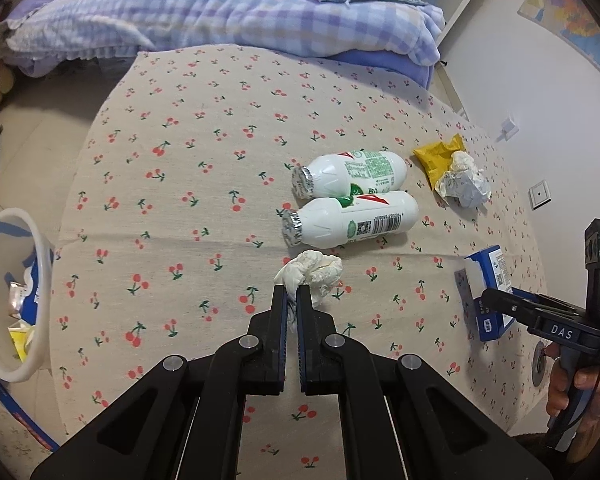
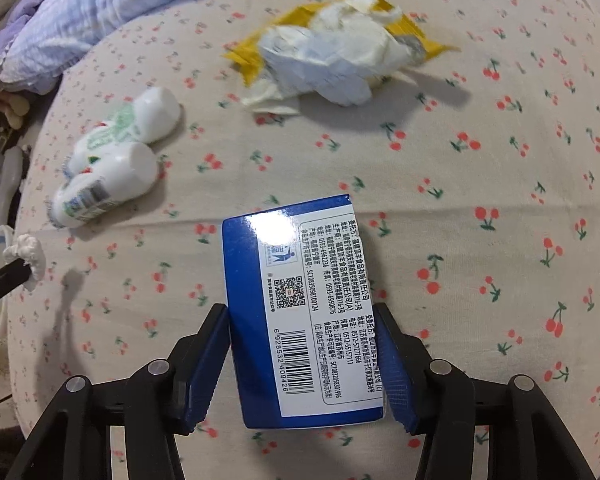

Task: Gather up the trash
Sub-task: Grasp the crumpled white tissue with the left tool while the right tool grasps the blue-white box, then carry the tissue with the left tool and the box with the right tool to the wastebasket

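Note:
My left gripper (image 1: 292, 296) is shut on a crumpled white tissue (image 1: 316, 272), which sits just in front of two white drink bottles (image 1: 356, 220) lying side by side on the cherry-print cloth. In the right wrist view the same tissue (image 2: 26, 252) hangs from the left gripper (image 2: 20, 268), clear of the cloth. My right gripper (image 2: 302, 316) is shut on a blue carton (image 2: 300, 280), one pad against each long side. The carton (image 1: 488, 276) also shows at the right of the left wrist view. A yellow wrapper (image 1: 440, 156) with crumpled paper (image 1: 464, 184) lies beyond.
A white bin (image 1: 40, 240) with some trash inside stands off the table's left edge. The table (image 1: 180, 160) is covered by the cherry cloth. A bed with a checked blanket (image 1: 220, 8) runs behind it, and a white wall (image 1: 520, 80) closes the right side.

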Demonstrator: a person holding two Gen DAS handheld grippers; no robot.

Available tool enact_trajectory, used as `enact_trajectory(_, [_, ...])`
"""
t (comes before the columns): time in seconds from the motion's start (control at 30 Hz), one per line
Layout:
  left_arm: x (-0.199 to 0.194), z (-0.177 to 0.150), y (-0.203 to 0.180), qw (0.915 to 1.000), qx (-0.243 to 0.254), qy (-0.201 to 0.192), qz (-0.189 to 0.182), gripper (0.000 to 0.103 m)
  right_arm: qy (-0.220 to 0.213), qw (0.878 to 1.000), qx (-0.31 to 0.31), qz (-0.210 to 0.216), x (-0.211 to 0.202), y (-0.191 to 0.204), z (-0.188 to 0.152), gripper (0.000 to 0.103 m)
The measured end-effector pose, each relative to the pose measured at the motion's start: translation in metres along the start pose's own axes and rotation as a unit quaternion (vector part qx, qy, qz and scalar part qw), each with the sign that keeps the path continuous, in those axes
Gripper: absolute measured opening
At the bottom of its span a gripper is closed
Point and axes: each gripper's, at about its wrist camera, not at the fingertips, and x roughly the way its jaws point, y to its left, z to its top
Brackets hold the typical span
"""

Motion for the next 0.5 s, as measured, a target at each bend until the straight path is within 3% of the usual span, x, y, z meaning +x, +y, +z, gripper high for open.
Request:
enact_trajectory(0.23, [-0.016, -0.003, 0.025, 0.9997, -0.018, -0.012, 0.011, 0.004, -0.017, 1.0, -0.015, 0.018, -0.011, 0.03, 0.004, 0.061])
enact_trajectory(0.5, [-0.041, -0.01, 0.076, 0.9973, -0.06, -0.031, 0.029, 0.004, -0.026, 0.997, -0.055, 0.045, -0.01, 0.092, 0.01, 0.061])
